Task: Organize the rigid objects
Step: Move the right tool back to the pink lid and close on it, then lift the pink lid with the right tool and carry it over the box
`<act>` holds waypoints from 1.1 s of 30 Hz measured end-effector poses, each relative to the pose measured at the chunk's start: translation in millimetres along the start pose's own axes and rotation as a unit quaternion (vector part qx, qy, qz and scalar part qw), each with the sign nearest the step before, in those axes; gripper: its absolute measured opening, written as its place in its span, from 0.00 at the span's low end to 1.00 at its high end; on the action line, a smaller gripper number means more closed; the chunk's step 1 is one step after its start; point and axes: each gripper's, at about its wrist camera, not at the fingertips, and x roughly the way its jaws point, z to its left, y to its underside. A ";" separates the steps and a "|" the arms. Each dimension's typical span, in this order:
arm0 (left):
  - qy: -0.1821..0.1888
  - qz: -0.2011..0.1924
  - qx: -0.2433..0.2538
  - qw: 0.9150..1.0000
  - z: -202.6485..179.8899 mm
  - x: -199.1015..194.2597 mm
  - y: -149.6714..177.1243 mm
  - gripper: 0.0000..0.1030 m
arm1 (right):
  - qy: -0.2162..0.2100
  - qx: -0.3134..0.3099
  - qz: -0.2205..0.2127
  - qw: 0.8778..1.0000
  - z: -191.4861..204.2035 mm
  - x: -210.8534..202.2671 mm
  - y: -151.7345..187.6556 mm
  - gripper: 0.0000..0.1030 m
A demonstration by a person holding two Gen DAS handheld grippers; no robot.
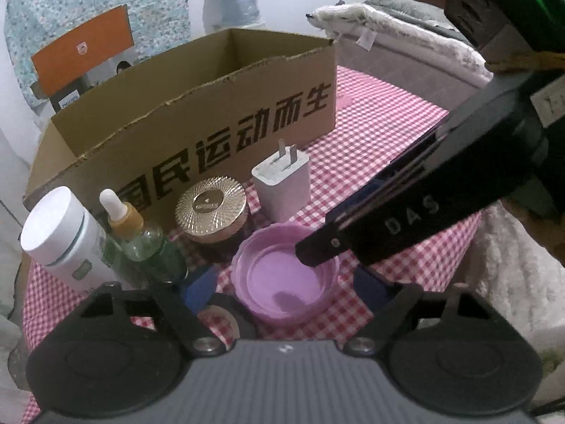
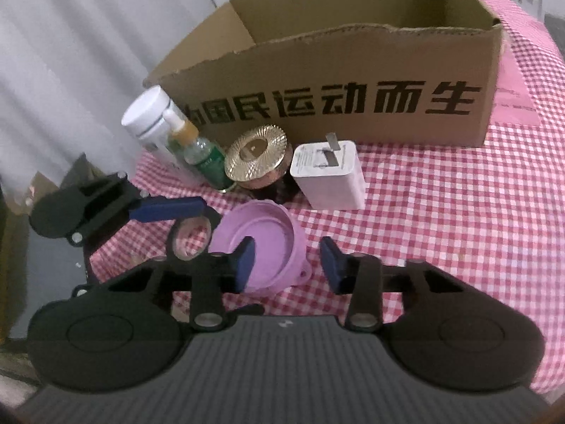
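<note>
A pink round lid (image 1: 286, 282) lies hollow side up on the red checked cloth. My left gripper (image 1: 286, 291) is open, its blue fingertips (image 1: 197, 289) either side of the lid and a small tape ring (image 1: 220, 318). My right gripper (image 2: 287, 265) straddles the lid's (image 2: 261, 243) near rim, one blue finger (image 2: 245, 261) inside the hollow and the other outside. A strip of cloth shows between the outer finger and the rim. Behind stand a white bottle (image 1: 60, 236), a dropper bottle (image 1: 141, 240), a gold-lidded jar (image 1: 212, 208) and a white charger plug (image 1: 282, 183).
An open cardboard box (image 1: 212, 106) with black lettering stands behind the row of objects. In the left wrist view the right gripper's black body (image 1: 423, 194) crosses from the upper right. The cloth's edge (image 2: 116, 247) falls away at the left; bare cloth (image 2: 459, 212) lies at the right.
</note>
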 end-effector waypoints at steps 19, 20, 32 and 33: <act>0.055 0.007 0.005 0.998 -21.9 21.6 -18.7 0.70 | 0.032 0.014 0.011 0.999 -27.3 -10.1 11.4 0.21; 0.056 0.007 0.008 0.998 -23.7 23.0 -19.2 0.70 | 0.035 0.018 0.010 0.999 -29.1 -11.7 13.3 0.21; 0.037 0.022 0.019 0.999 -28.9 29.8 -15.9 0.70 | 0.040 0.014 0.004 0.999 -29.5 -11.3 14.8 0.23; 0.036 0.021 0.019 0.999 -28.8 29.7 -15.6 0.70 | 0.040 0.013 0.003 0.999 -29.1 -10.8 14.3 0.23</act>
